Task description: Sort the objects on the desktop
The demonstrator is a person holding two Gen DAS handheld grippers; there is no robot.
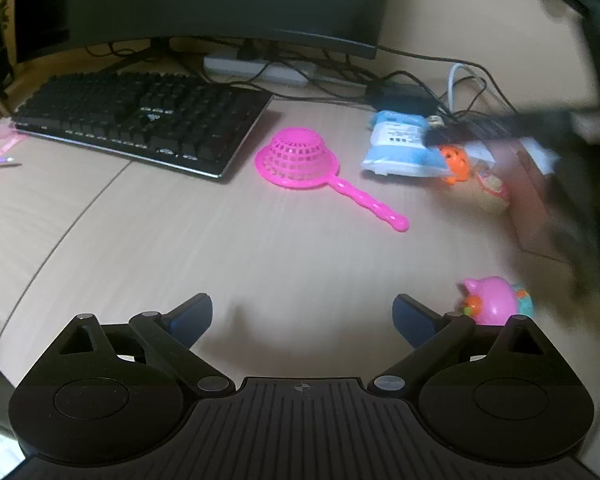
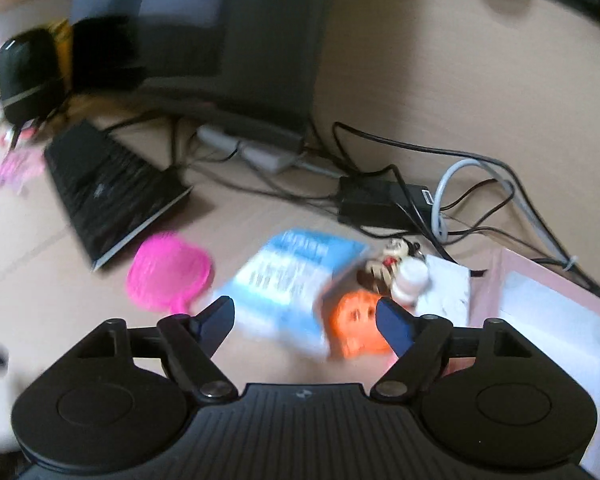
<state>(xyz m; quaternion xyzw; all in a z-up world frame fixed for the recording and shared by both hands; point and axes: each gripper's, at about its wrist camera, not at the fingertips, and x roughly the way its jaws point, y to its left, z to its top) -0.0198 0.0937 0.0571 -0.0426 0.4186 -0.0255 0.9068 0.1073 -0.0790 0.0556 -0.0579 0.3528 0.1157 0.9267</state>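
- Currently the left gripper (image 1: 302,316) hangs low over the bare desk (image 1: 180,240), jaws spread wide, nothing between them.
- Just off its right finger sits a small pink pig toy (image 1: 496,300), near the finger but not between the jaws. Contact cannot be judged from this view.
- Farther ahead, centre of the left view, lies a pink strainer (image 1: 296,158), bowl upside down. Its handle runs from the bowl back toward the gripper and to the right, so the long axis is diagonal to the jaw line.
- Right gripper (image 2: 306,320): jaws also wide, holding nothing. The view is motion-blurred, so fine detail is unreliable.
- Directly ahead of the right gripper lies a blue-and-white packet (image 2: 288,276); an orange toy (image 2: 356,328) sits against its right edge, close to the right finger. A small figurine (image 2: 400,268) stands just beyond.
- A pale box (image 2: 540,300) lies to the right of this cluster; judged to be the likely bin, not confirmed.
- Key relation: packet and orange toy are nearer the right gripper, pig and strainer nearer the left.
- Judgement: sorting looks barely begun, as most items lie loose on the desk.
- Background: keyboard (image 1: 140,116), monitor (image 1: 204,0), cables and power brick (image 2: 372,200) behind the cluster. Snag risk if a reach overshoots.
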